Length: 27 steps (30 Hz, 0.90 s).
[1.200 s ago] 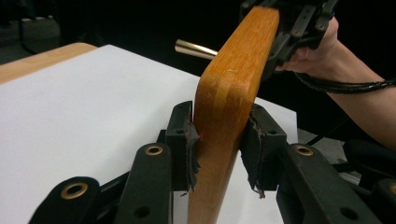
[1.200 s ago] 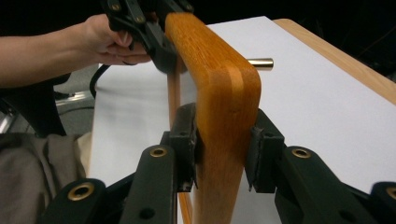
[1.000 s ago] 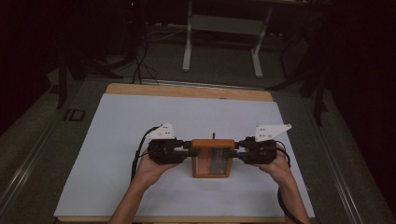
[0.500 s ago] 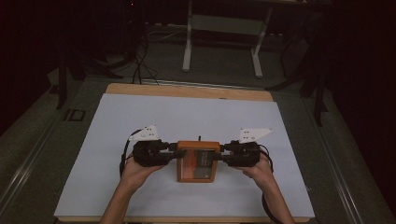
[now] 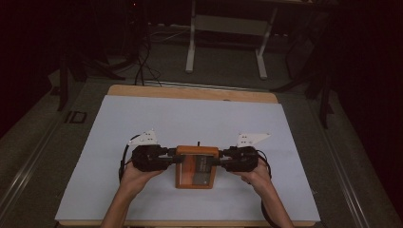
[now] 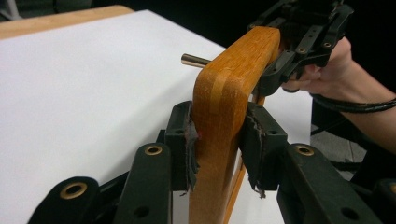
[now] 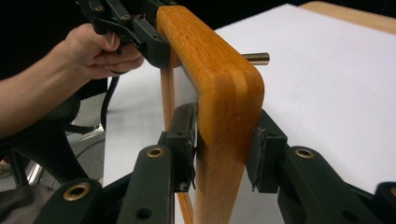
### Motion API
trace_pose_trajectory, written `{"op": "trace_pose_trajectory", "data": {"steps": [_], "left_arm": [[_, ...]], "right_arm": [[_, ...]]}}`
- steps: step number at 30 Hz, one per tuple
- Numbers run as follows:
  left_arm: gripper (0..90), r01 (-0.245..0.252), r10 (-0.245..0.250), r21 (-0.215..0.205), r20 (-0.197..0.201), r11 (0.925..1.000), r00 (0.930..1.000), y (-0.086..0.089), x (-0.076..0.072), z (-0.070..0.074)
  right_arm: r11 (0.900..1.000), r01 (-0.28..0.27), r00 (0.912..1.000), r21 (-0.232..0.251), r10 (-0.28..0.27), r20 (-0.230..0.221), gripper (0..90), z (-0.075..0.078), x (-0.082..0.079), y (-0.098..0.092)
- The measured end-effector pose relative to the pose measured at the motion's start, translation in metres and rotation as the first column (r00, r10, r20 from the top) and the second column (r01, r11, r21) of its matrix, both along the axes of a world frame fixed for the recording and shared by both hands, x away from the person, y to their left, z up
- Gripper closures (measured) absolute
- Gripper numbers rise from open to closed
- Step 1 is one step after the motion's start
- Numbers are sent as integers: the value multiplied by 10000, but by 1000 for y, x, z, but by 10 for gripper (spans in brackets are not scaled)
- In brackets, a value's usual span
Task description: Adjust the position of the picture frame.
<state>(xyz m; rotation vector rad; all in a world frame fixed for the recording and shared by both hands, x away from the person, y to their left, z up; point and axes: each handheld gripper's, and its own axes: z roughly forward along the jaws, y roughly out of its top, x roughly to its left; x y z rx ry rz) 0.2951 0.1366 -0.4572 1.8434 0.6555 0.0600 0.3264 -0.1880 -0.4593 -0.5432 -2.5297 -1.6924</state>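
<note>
Wooden frame (image 5: 196,166) upright on table (image 5: 190,118), clamped by left tool (image 5: 175,158), right tool (image 5: 219,160).

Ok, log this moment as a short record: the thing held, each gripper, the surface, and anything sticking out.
thing held: wooden frame, orange-brown, with rounded corners
left gripper: shut on the frame's left side, pads pressed against the wood
right gripper: shut on the frame's right side, pads against the wood
surface: white sheet over a wooden table
sticking out: a small metal pin at the frame's far edge
frame height: cannot tell whether it rests on the sheet or hangs just above it
</note>
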Motion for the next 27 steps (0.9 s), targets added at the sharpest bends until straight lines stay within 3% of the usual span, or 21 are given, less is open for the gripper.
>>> {"op": "trace_pose_trajectory", "data": {"steps": [11, 16, 21, 23, 24, 27], "left_arm": [[640, -25, 22, -365, -76, 9993, 10000, 2, 3, -6], [563, 548, -566, -476, -373, 9974, 9977, 3, 5, -19], [576, 960, -977, -261, -735, 9950, 9925, 2, 9, -34], [601, 972, -976, -85, -720, 9952, 9926, 0, 9, -36], [601, 951, -935, 215, -656, 9952, 9935, -3, 9, -38], [631, 832, -818, 395, -364, 9957, 9960, -4, 7, -38]], "right_arm": [[9999, 66, 9999, 152, -68, 125, 675, -2, -2, 1], [9998, 43, 9999, 174, -46, 161, 676, -3, -1, 1], [9998, -5, 9999, 212, 2, 150, 675, -4, 1, 0], [9998, -17, 9999, 218, 13, 148, 675, -4, 2, 0], [9998, -27, 9999, 218, 24, 148, 675, -4, 2, 0], [9997, 67, 10000, 241, -68, 54, 672, -6, 3, -1]]}}
